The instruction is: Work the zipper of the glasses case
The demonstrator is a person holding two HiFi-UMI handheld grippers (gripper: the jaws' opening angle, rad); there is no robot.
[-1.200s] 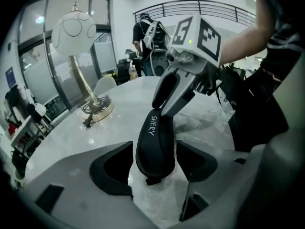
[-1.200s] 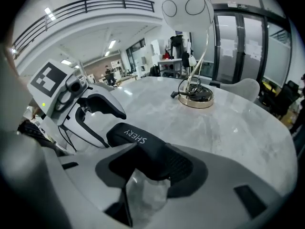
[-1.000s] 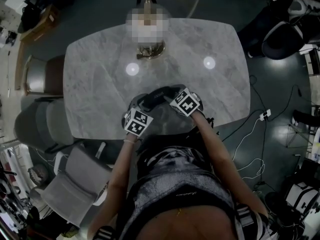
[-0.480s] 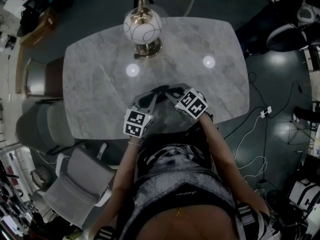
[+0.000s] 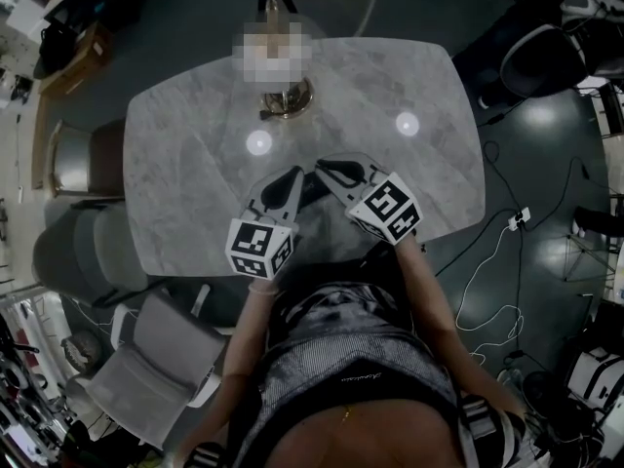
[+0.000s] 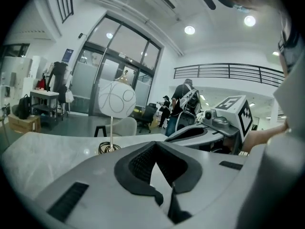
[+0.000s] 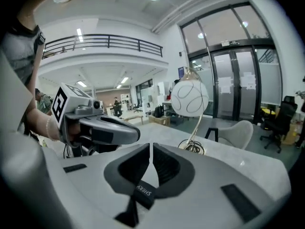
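Observation:
The glasses case shows only as a dark shape (image 5: pixel 310 191) between the two grippers' tips, above the marble table (image 5: pixel 195 164). My left gripper (image 5: pixel 289 175) is shut; in the left gripper view its pads (image 6: pixel 143 163) pinch a black piece of the case (image 6: pixel 174 209) that hangs below them. My right gripper (image 5: pixel 328 169) is shut on a black printed strap (image 7: pixel 143 192) of the case, pinched between its pads (image 7: pixel 167 166). The two grippers point toward each other, tips close together. Most of the case is hidden under the jaws.
A globe lamp on a brass base (image 5: pixel 285 97) stands at the table's far side, beyond the grippers (image 6: pixel 116 99) (image 7: pixel 189 98). Grey chairs (image 5: pixel 78 232) stand at the left. Cables (image 5: pixel 492 252) lie on the floor at the right.
Both grippers have closed from open onto the case and risen toward the camera, away from the table's near edge. Their marker cubes look larger now.

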